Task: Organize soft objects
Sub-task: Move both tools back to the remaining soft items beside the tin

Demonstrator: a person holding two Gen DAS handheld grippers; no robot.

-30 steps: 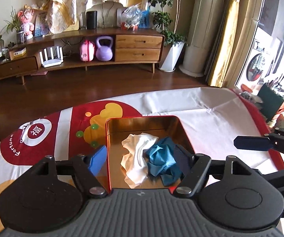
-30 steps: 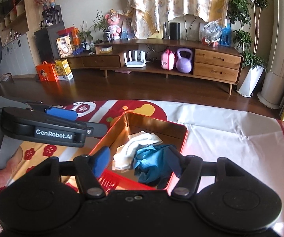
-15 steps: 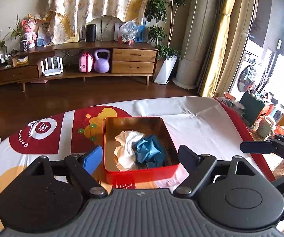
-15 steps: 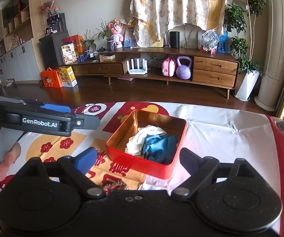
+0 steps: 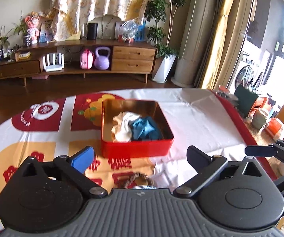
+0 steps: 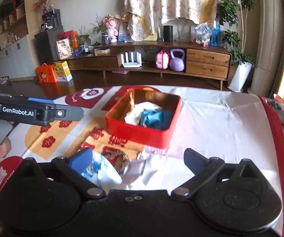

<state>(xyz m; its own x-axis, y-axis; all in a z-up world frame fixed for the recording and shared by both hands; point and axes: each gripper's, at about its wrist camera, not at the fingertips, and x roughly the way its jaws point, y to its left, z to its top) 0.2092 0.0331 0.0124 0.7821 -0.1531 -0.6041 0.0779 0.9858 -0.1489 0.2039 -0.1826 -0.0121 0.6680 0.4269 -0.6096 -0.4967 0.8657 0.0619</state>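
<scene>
"GenRobot.AI" reads in white on the side of my left gripper [image 6: 33,111], seen from the right wrist. The cloth [image 5: 33,138] on the worktop carries red characters too blurred to read. Both my jaws stand wide, holding nothing; right gripper [image 6: 138,158] likewise. The red tin [image 5: 138,150] sits mid-worktop, white rag [image 5: 122,126] and blue rag [image 5: 146,128] inside. Bare cloth lies right of the tin to the red border.
</scene>
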